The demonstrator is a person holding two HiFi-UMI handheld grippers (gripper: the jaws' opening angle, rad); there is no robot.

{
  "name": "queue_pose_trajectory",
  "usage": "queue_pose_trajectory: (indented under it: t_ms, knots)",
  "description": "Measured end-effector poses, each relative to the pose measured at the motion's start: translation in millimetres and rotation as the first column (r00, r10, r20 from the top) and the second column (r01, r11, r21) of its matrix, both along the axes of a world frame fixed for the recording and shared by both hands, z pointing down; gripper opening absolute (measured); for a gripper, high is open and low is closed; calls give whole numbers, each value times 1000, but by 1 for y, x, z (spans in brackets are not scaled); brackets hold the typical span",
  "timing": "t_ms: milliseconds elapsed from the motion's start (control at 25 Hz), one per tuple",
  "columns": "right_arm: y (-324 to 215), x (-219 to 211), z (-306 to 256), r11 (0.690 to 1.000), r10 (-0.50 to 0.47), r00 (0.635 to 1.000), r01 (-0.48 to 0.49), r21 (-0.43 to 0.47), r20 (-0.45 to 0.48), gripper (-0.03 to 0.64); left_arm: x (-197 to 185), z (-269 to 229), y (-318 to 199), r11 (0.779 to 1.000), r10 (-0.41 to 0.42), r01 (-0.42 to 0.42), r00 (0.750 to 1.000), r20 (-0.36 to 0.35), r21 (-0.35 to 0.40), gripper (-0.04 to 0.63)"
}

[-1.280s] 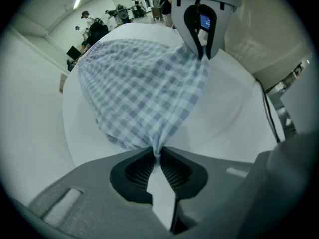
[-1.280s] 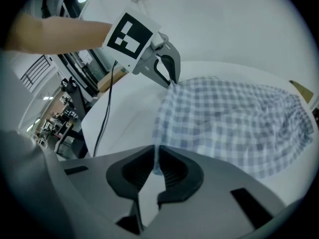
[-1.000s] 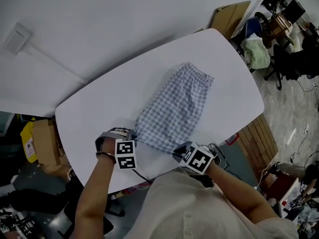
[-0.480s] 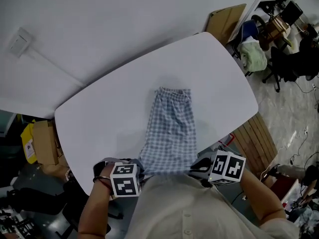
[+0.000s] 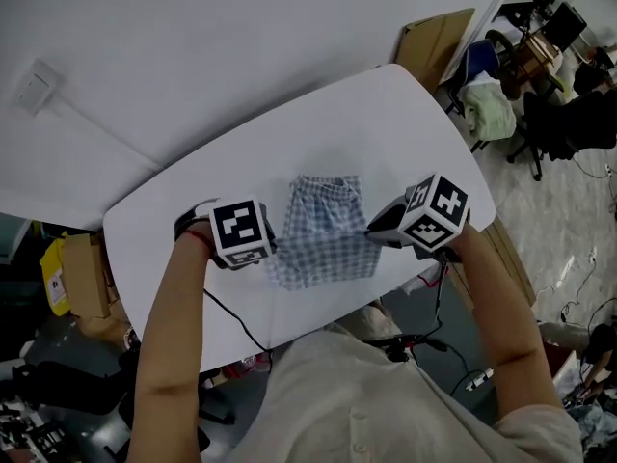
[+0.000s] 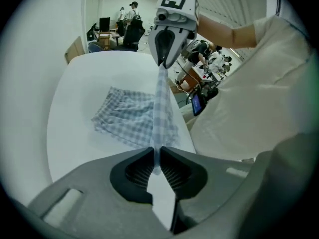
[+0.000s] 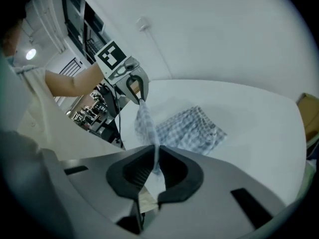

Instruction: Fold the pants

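White table [image 5: 415, 114] underneath, left gripper [image 6: 156, 164] and right gripper [image 7: 155, 164] both clamped tight on the checked pants [image 5: 326, 222], one edge raised between them.

My pants [image 5: 323, 230] are a small blue-and-white check all over. The table [image 5: 405, 114] under them is plain white. My left gripper [image 6: 157, 162] and right gripper [image 7: 154, 158] are mid-grey, with near-black ribbed pads [image 6: 137, 173]. The 2 cubes, left cube [image 5: 239, 231] and right cube [image 5: 434, 210], are white with black square markers. My shirt [image 5: 386, 403] is plain cream. At the far right, a cardboard box [image 5: 439, 29] is tan and a heap of cloth [image 5: 490, 99] is pale green. At the left, a yellow object [image 5: 53, 273] shows.
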State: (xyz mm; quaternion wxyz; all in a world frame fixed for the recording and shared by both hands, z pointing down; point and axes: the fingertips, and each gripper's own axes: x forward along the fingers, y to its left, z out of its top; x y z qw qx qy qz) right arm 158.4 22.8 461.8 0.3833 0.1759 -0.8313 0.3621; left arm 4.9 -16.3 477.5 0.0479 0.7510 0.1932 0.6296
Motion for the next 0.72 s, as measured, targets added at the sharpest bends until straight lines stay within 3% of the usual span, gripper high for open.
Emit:
queue_pose_trajectory:
  t_ms: [480, 720]
  knots:
    - [-109, 45, 70, 986, 82, 994, -92, -141, -72, 44, 45, 66, -100, 976, -214, 215, 975, 60, -22, 52]
    - [-129, 56, 114, 977, 98, 990, -115, -178, -97, 45, 61, 101, -144, 940, -335, 334, 942, 4, 72, 54]
